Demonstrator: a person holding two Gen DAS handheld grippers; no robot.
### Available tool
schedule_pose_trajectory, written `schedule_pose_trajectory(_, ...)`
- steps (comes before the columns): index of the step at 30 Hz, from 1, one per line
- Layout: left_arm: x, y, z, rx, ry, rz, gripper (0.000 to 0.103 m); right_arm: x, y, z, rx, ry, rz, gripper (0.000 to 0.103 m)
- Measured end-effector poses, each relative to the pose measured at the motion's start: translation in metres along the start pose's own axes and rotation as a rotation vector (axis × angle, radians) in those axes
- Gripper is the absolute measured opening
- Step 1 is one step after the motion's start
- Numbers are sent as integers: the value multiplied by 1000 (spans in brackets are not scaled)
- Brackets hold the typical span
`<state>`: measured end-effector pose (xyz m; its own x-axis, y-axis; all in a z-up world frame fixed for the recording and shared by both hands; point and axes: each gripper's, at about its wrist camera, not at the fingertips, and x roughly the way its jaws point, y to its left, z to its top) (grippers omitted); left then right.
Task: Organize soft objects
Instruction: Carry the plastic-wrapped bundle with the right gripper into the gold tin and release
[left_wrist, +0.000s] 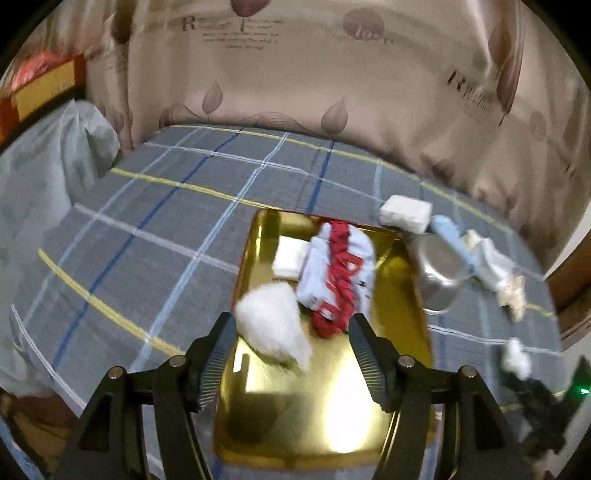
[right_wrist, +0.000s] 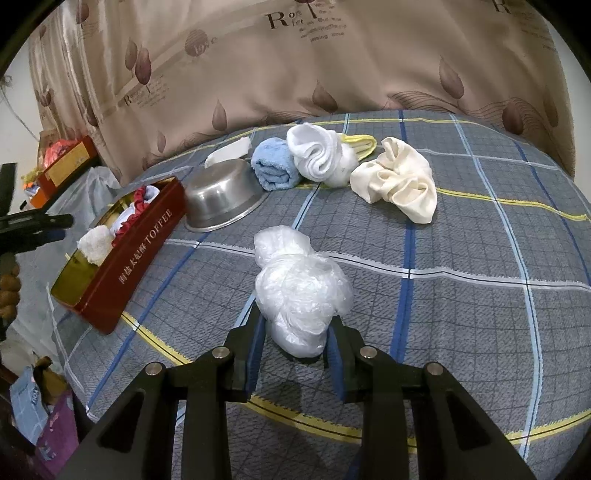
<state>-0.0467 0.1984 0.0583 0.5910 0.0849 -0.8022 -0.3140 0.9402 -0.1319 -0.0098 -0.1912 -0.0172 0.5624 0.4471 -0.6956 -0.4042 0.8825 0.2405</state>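
Note:
A red toffee tin (right_wrist: 144, 258) with a gold inside (left_wrist: 321, 417) lies on the plaid bed. In it are a white fluffy ball (left_wrist: 273, 325), a white and red cloth (left_wrist: 338, 275) and a white folded pad (left_wrist: 290, 256). My left gripper (left_wrist: 291, 328) is open above the tin, the fluffy ball just off its left finger. My right gripper (right_wrist: 295, 332) is shut on a crumpled clear plastic bag (right_wrist: 299, 284) on the bed. A blue rolled towel (right_wrist: 273, 164), a white cloth (right_wrist: 319, 153) and a cream cloth (right_wrist: 399, 182) lie beyond.
A steel bowl (right_wrist: 221, 197) stands beside the tin. A white block (right_wrist: 229, 149) lies behind the bowl. A yellow-edged cloth (right_wrist: 362, 142) lies behind the white cloth. A beige patterned curtain (right_wrist: 295, 55) hangs behind the bed. Boxes (right_wrist: 62, 166) are at the far left.

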Motion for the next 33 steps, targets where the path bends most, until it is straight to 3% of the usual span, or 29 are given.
schedule_pose_trajectory(4, -25, 3, -21, -41, -41, -59, 65, -3, 15, 16, -22, -2, 30, 28)
schedule_pose_trajectory(6, -37, 6, -36, -54, -59, -64, 65, -8, 35, 32, -58, -26, 64, 28)
schedule_pose_trajectory(10, -52, 27, -65, -175, -111, -162, 65, -4, 94, 68, -161, -22, 165, 29)
schedule_pose_trajectory(12, -50, 37, -78, -244, -85, -215, 65, 10, 125, 82, -201, 6, 219, 29)
schedule_pose_trajectory(14, -47, 41, -87, -245, -39, -242, 65, 29, 157, 94, -236, 43, 260, 29)
schedule_pose_trajectory(16, -50, 38, -94, -172, -32, -171, 65, 51, 182, 102, -254, 83, 276, 29)
schedule_pose_trajectory(17, -53, 33, -96, -108, -41, -87, 65, 65, 196, 107, -258, 110, 286, 29)
schedule_pose_trajectory(20, -66, 28, -102, -2, -121, 36, 65, 103, 226, 119, -249, 183, 287, 29)
schedule_pose_trajectory(29, -64, 53, -98, -80, -102, -22, 65, 175, 280, 127, -252, 292, 206, 30)
schedule_pose_trajectory(33, -69, 54, -97, -75, -111, -34, 65, 181, 288, 120, -249, 273, 180, 37)
